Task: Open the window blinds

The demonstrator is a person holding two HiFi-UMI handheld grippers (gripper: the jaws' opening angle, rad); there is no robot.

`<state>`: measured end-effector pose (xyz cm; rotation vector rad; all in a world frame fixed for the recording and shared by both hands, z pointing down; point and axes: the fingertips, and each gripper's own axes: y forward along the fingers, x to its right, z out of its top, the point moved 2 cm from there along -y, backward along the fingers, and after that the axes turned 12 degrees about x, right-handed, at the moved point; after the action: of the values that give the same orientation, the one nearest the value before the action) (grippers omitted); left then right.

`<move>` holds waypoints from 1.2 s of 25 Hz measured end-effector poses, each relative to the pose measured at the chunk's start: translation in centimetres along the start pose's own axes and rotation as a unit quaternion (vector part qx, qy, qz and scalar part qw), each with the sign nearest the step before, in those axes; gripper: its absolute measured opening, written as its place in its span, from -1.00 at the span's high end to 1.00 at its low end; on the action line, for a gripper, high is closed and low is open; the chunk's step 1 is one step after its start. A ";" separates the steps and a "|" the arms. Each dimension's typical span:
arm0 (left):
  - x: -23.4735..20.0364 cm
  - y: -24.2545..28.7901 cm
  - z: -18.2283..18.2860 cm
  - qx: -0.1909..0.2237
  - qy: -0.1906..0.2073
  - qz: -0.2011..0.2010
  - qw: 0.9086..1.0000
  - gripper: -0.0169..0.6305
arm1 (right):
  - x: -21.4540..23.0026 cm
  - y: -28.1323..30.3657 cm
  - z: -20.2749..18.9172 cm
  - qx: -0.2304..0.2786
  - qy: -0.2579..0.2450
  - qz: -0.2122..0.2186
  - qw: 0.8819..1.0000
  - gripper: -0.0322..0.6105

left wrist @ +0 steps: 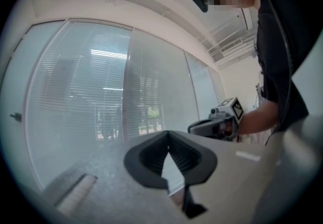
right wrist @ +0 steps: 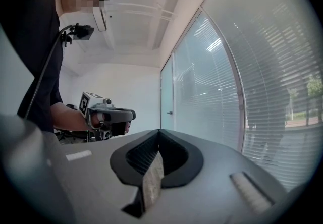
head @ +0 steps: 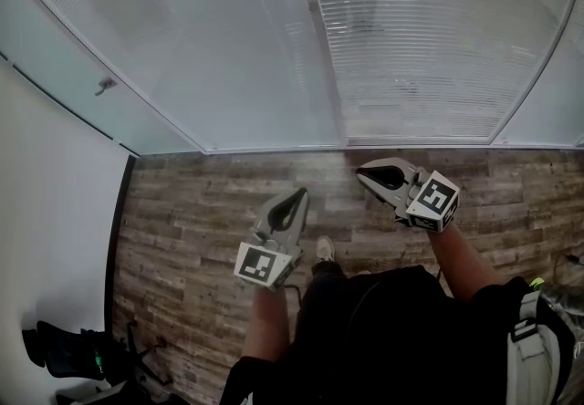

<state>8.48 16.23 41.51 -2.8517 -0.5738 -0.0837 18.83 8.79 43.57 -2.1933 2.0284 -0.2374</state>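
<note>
Facing a glass wall, a person holds both grippers level over a wood-plank floor (head: pixel 201 212), short of the glass. The left gripper (head: pixel 297 197) has its jaws pressed together with nothing between them. The right gripper (head: pixel 363 174) is the same, tips meeting and empty. The blinds (head: pixel 429 47) hang lowered behind the panes straight ahead, slats thin and mostly shut, with a faint view through.

No cord or wand shows near either gripper. A small knob (head: pixel 106 84) sits on the glass far to the left; it may be the blind control, though it is too small to be sure. The step in hand looks like finding and reaching that control. Doing it well likely means spreading one gripper's jaws first, approaching square to the glass, and closing on the control alone, without pushing the pane.

A vertical post (head: pixel 319 57) splits the panes ahead. The floor between the person and the glass gives open room. A white wall (head: pixel 46 239) and dark gear (head: pixel 68 348) crowd the left side.
</note>
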 end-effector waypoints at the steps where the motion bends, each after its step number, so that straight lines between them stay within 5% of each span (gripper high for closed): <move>1: -0.1 0.1 0.0 0.001 -0.001 -0.002 1.000 0.93 | 0.1 0.0 -0.1 -0.001 -0.004 -0.001 1.000 0.89; 30: -12.1 5.5 -1.4 0.018 -0.007 -0.069 0.997 0.93 | 7.3 9.9 0.4 -0.011 -0.049 -0.051 0.997 0.89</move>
<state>-0.50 6.46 40.44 -2.7777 -0.7660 -0.0753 9.85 0.73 41.27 -2.2759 1.8801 -0.1169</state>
